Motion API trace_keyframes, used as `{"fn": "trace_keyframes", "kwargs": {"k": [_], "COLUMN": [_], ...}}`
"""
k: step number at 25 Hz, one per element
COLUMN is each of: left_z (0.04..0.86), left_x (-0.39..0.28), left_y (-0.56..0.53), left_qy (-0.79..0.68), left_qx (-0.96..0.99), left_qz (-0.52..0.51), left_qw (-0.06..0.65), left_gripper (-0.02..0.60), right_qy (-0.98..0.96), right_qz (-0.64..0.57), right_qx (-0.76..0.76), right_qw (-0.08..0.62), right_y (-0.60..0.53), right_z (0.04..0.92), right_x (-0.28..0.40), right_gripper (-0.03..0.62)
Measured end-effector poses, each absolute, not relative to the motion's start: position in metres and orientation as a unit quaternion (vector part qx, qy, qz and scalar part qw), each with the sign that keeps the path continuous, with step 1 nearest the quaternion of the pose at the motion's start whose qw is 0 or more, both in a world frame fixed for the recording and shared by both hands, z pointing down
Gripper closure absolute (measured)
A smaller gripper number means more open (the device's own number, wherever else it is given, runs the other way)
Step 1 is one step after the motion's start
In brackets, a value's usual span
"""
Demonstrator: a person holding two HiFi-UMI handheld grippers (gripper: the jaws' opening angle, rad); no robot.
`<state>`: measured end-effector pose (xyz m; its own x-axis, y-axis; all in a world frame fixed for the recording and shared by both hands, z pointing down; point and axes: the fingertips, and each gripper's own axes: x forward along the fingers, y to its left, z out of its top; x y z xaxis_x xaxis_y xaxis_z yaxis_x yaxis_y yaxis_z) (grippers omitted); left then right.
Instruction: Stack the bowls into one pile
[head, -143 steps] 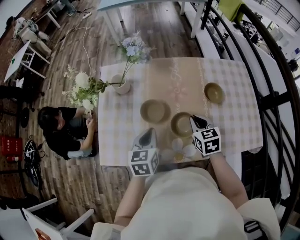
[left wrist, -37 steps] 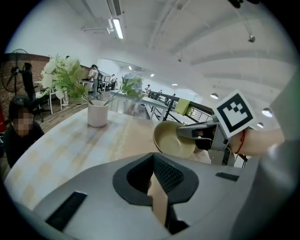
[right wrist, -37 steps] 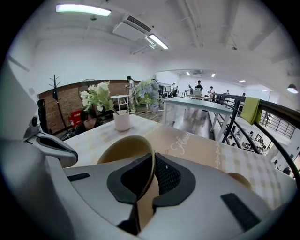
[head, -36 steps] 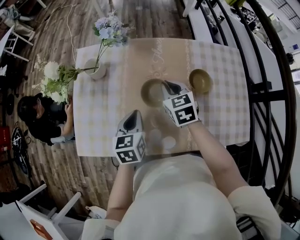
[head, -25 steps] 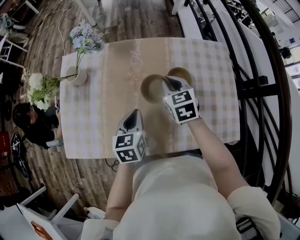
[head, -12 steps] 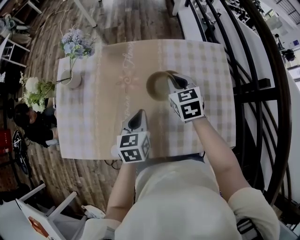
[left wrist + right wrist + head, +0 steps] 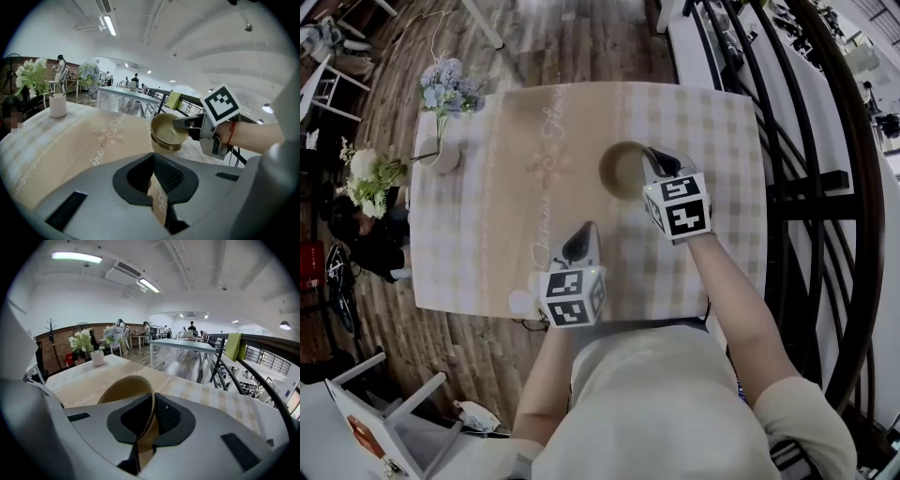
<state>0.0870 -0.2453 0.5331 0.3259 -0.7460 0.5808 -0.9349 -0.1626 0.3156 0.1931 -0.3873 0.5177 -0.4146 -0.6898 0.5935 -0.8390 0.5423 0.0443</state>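
Observation:
A pile of tan bowls (image 7: 622, 170) stands right of the middle of the checked tablecloth (image 7: 506, 216). My right gripper (image 7: 657, 161) is shut on the near right rim of the top bowl (image 7: 123, 391), which tilts between its pads. In the left gripper view the top bowl (image 7: 167, 129) sits nested in a lower bowl (image 7: 167, 146), with the right gripper (image 7: 183, 123) pinching its rim. I cannot tell whether the pile rests on the cloth. My left gripper (image 7: 579, 247) hangs near the front edge, short of the pile, shut with nothing held (image 7: 153, 185).
A white vase (image 7: 441, 156) with blue and white flowers stands at the table's far left corner (image 7: 58, 106). A small white thing (image 7: 520, 302) lies at the front edge. A black railing (image 7: 811, 187) runs along the right side. A person (image 7: 342, 220) sits left of the table.
Three bowls stood apart 5.7 s ago; now they form one pile. My right gripper carried a bowl right and back over the far bowl. The left gripper barely moved.

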Motion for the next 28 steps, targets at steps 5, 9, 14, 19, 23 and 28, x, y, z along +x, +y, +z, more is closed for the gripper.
{"fn": "trace_keyframes", "kwargs": {"k": [5,9,14,19,23,28], "left_z": [0.537,0.538,0.538,0.538,0.541,0.542], "left_x": [0.096,0.104,0.107,0.111,0.112,0.111], "left_y": [-0.246,-0.247,-0.248,-0.245,-0.242,-0.236], "left_qy": [-0.569,-0.577,-0.589,-0.595,-0.598,-0.602], "left_qx": [0.740,0.734,0.724,0.719,0.717,0.713], "left_qz": [0.147,0.148,0.142,0.139,0.144,0.150], "left_qw": [0.327,0.327,0.330,0.331,0.329,0.326], "left_gripper": [0.580,0.580,0.580,0.578,0.580,0.578], "right_qy": [-0.833,-0.834,-0.835,-0.835,-0.839,-0.840], "right_qz": [0.138,0.148,0.158,0.158,0.155,0.153], "right_qx": [0.448,0.438,0.429,0.429,0.425,0.431], "right_qw": [0.294,0.300,0.305,0.305,0.302,0.291], "right_y": [-0.389,-0.393,-0.396,-0.397,-0.397,-0.396], "right_z": [0.531,0.541,0.551,0.553,0.554,0.550], "right_x": [0.196,0.200,0.202,0.205,0.205,0.208], "right_gripper": [0.579,0.578,0.577,0.577,0.577,0.522]}}
